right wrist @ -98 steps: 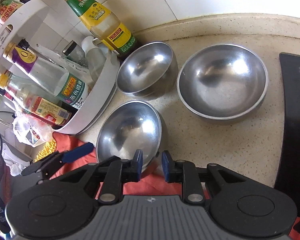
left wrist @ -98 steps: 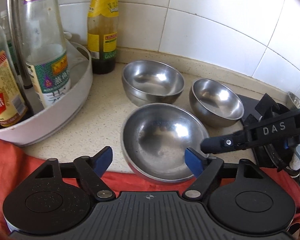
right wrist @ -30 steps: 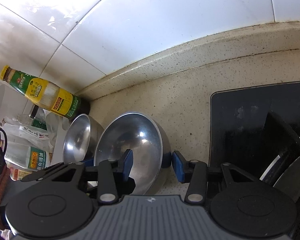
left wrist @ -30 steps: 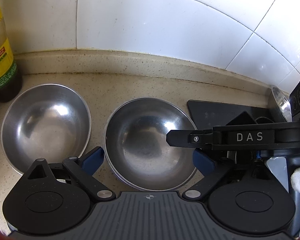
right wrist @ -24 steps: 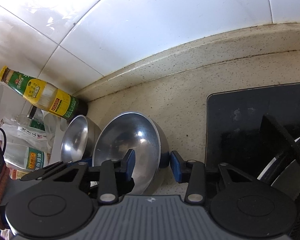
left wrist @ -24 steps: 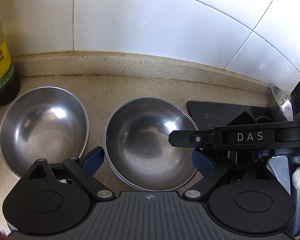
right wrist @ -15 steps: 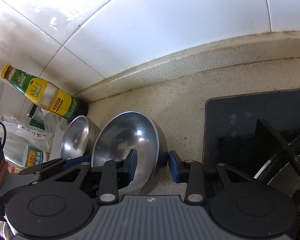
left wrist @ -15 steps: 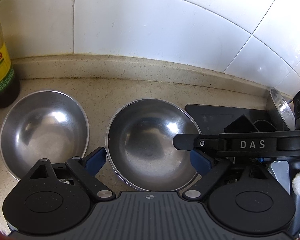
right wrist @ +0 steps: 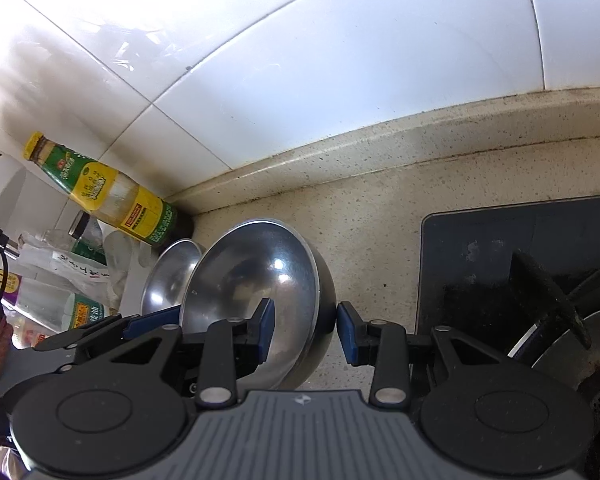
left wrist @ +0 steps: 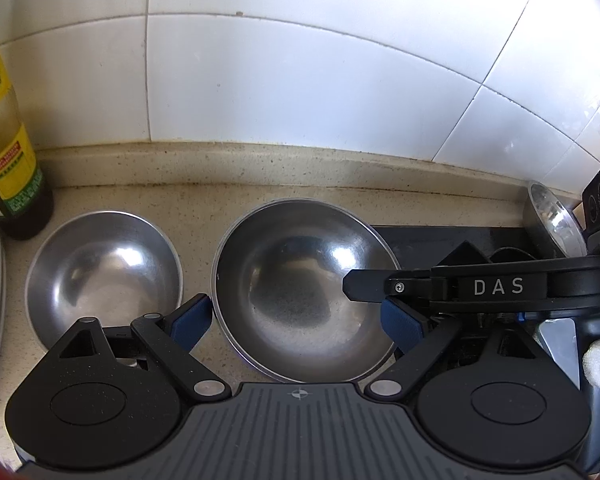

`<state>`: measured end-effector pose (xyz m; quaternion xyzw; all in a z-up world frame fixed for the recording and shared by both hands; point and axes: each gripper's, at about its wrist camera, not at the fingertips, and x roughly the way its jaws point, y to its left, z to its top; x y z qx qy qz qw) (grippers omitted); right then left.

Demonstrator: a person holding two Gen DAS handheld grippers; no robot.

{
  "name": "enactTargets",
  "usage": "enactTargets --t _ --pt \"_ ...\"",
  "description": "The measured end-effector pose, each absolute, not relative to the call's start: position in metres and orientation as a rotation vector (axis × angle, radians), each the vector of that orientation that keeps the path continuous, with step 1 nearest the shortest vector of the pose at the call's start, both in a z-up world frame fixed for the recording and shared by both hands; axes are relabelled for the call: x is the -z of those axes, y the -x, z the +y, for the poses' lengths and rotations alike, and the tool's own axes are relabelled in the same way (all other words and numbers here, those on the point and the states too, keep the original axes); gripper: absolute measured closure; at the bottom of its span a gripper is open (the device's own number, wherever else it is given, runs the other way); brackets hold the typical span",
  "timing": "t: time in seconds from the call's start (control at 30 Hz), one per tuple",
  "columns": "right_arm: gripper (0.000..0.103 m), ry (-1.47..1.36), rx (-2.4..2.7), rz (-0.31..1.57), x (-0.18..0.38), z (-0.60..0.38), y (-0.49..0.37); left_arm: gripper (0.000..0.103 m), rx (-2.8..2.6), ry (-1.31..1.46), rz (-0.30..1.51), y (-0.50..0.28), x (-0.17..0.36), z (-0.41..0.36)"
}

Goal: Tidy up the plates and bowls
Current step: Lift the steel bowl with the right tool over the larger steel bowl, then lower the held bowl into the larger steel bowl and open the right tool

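Left wrist view
Large bowl [left wrist: 300,292]: steel, upright on the speckled countertop [left wrist: 204,216], near the tiled wall; nothing in it but reflections.
Small bowl [left wrist: 102,272]: steel, upright, just beside the large bowl on its left; holds nothing.
Left gripper [left wrist: 296,320]: blue pads at either side of the large bowl's outer wall, spread wide; whether they press on it cannot be told.
Sauce bottle [left wrist: 8,152]: upright at the left edge, yellow and green label, pale liquid with a dark layer at the base.
Stove top [left wrist: 440,240]: black, right of the large bowl.

Right wrist view
Right gripper [right wrist: 306,334]: straddles the large bowl's [right wrist: 256,280] right rim, one pad inside the bowl, the other against the outer wall; the inner pad looks slightly off the steel, so a firm clench cannot be told.
Small bowl [right wrist: 172,276]: partly hidden behind the large bowl.
White rack [right wrist: 4,188]: at left, holding labelled bottles and a plastic bag; contents unclear.
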<state>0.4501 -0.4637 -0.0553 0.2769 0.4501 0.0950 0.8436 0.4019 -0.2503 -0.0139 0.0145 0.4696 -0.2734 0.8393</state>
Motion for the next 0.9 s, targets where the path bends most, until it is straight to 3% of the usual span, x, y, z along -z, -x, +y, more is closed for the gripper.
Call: enactTargets --t 0.9 --pt "0.069 -0.477 -0.328 0.940 0.015 -0.395 -0.424 0.008 0.471 -0.007 0.856 -0.335 -0.030 -0.189"
